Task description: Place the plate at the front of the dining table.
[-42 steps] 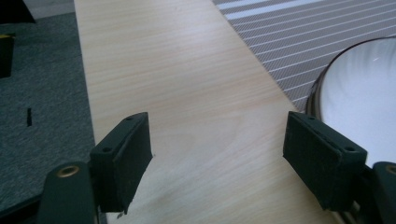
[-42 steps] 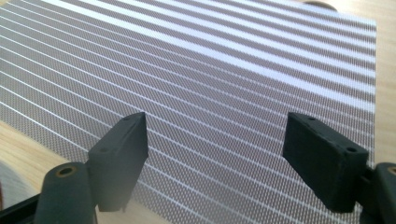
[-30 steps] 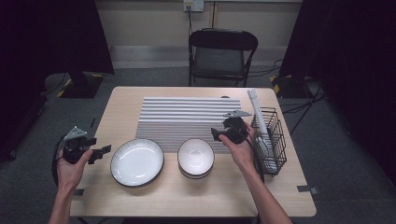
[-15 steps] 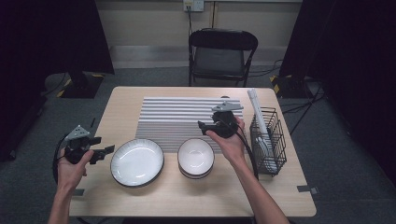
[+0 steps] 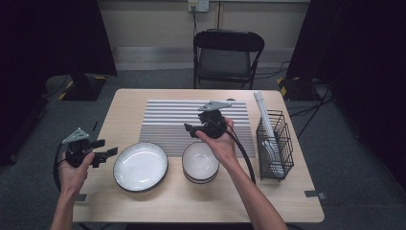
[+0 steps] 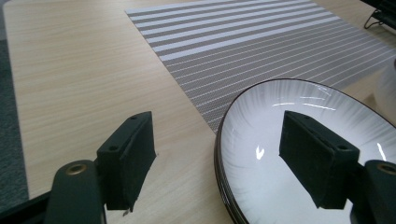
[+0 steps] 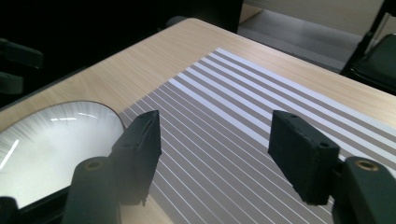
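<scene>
The plate [image 5: 140, 166], glazed, stiff, slippery and breakable, lies at the bench's [image 5: 119, 115] seven o'clock; left tongs [image 5: 109, 153] gape empty beside its rim, the place to pinch, while right tongs [image 5: 187, 129], empty, have been narrowing.

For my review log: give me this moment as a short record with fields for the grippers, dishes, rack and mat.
left gripper: open, its jaws either side of the plate's rim, not pressing
right gripper: empty, above the striped mat, jaws have just been closing
plate: on the table, left of the bowl
bowl: stacked, untouched
wire rack: at the table's right edge, holds a white dish
</scene>
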Demonstrator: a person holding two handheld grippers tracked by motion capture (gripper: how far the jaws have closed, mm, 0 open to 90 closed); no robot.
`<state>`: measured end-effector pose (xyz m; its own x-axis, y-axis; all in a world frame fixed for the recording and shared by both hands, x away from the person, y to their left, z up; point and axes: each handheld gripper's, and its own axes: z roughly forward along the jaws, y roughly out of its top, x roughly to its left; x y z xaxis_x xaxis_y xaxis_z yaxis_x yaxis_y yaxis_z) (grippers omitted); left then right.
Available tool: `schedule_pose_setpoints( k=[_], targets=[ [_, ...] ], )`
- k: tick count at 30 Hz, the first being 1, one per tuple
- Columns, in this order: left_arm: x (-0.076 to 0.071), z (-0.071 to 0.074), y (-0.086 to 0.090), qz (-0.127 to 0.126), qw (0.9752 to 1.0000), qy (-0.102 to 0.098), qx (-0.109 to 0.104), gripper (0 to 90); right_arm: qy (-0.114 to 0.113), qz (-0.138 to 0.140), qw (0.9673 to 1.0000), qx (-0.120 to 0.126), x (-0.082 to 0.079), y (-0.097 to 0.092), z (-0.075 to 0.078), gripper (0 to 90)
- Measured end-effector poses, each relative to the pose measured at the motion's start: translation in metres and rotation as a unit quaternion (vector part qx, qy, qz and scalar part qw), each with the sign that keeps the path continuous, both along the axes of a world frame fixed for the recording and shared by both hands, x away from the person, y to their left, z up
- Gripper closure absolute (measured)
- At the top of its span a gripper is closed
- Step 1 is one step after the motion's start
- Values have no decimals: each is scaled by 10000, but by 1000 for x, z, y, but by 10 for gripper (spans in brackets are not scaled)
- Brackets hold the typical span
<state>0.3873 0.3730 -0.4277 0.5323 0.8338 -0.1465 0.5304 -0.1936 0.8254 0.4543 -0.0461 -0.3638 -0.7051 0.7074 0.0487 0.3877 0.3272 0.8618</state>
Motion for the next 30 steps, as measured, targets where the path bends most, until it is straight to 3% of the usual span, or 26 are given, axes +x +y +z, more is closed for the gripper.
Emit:
schedule_pose_setpoints(
  k=[2, 5, 9, 12, 17, 25, 30],
  targets=[
    [1, 1, -1, 28, 10000, -1, 16, 265, 5, 95, 10000, 4, 1, 5, 1, 366],
    [1, 5, -3, 28, 10000, -33, -59, 303, 197, 359, 9991, 104, 4, 17, 3, 385],
    [2, 9, -3, -38, 10000, -37, -57, 303, 247, 396, 9988, 141, 5, 26, 5, 397],
    [4, 12, -4, -93, 9997, -65, -213, 309, 269, 478, 9984, 112, 7, 35, 7, 395],
    [12, 22, -9, -195, 9995, -167, -169, 311, 284, 634, 9975, 125, 8, 51, 10, 386],
    [15, 18, -10, -224, 9994, -162, -223, 310, 339, 866, 9955, 152, 7, 75, 8, 362],
    [16, 15, -8, -237, 9992, -107, -287, 311, 434, 1071, 9931, 208, 6, 93, 6, 395]
  ],
)
